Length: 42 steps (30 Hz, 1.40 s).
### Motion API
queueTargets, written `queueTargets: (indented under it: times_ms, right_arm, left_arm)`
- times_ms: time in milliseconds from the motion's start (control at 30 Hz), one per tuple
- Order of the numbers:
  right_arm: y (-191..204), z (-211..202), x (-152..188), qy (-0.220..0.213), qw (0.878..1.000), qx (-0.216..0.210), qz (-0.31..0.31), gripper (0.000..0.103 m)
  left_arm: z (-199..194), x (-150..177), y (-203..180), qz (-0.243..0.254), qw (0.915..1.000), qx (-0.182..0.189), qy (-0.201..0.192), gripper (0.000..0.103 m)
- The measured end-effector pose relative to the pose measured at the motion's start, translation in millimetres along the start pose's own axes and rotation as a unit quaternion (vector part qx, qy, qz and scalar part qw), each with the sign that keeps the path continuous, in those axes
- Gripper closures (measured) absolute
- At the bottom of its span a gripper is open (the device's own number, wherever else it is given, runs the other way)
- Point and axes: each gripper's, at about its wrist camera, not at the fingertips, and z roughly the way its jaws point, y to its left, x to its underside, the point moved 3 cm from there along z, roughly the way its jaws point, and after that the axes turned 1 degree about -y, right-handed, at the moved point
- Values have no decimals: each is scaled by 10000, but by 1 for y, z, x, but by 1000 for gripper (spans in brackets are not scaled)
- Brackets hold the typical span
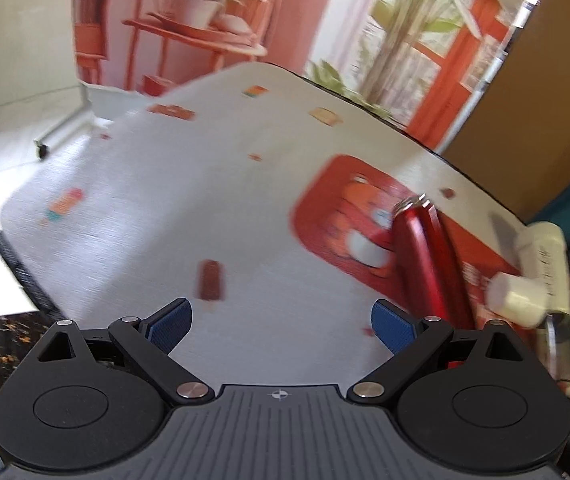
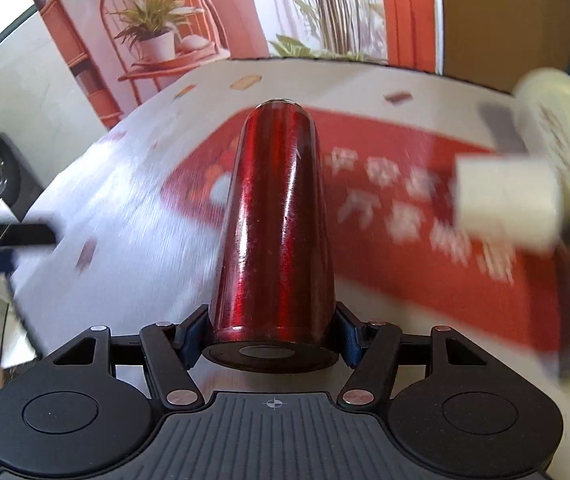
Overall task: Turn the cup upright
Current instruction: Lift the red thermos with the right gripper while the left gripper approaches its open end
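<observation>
So the right gripper [image 2: 272, 334] has its blue pads clamped on either side of the red cup [image 2: 275, 216], right down by the black end cap that's facing the camera, and the cup body shoots straight out toward 12 o'clock over the red mat [image 2: 425, 208]. In the left wrist view the same cup [image 1: 425, 264] shows up at about 3 o'clock, leaning over the mat [image 1: 325, 208] with its silver-rimmed end up at the far tip; I can't tell if any part of it is touching the table. The left gripper [image 1: 281, 326] is just hanging there with its jaws wide apart and nothing between them, well off to the side over the white tablecloth [image 1: 145, 200]. Everything's motion-blurred, so I'd guess we're mid-swing. My take on doing this bit well: the grip is way down at one end, so the long body is a lever and could slip or twist in the pads, so keep the squeeze firm and rotate at the wrist smoothly instead of flicking it. Watch the white bottle thing [image 2: 541, 160] at 2 o'clock in the right view, it looks near enough to get clipped by the swing. Bring the cup vertical over a bare patch of mat, set the base flat, then let go only once it isn't wobbling.
</observation>
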Motion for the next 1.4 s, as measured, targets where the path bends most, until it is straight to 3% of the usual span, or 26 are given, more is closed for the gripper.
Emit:
queueTargets:
  times_ms: [167, 400, 667, 1033, 1400]
  right_arm:
    - [-3, -33, 38, 222, 9996, -109, -98, 44]
    - [-7, -55, 57, 439, 9983, -106, -364, 44]
    - [-11, -50, 53, 536, 9975, -114, -449, 43]
    - [-7, -45, 36, 780, 9940, 20, -760, 41]
    - [2, -11, 0, 1249, 9802, 162, -1528, 41]
  left_arm:
    - [20, 8, -36, 208, 9985, 290, 405, 5]
    - [54, 15, -63, -216, 9918, 848, 930, 5]
    - [86, 16, -89, -193, 9864, 1075, 1230, 5]
    - [108, 12, -90, 44, 9809, 1392, 1358, 6]
    - [115, 9, -114, 607, 9782, 1300, 1503, 12]
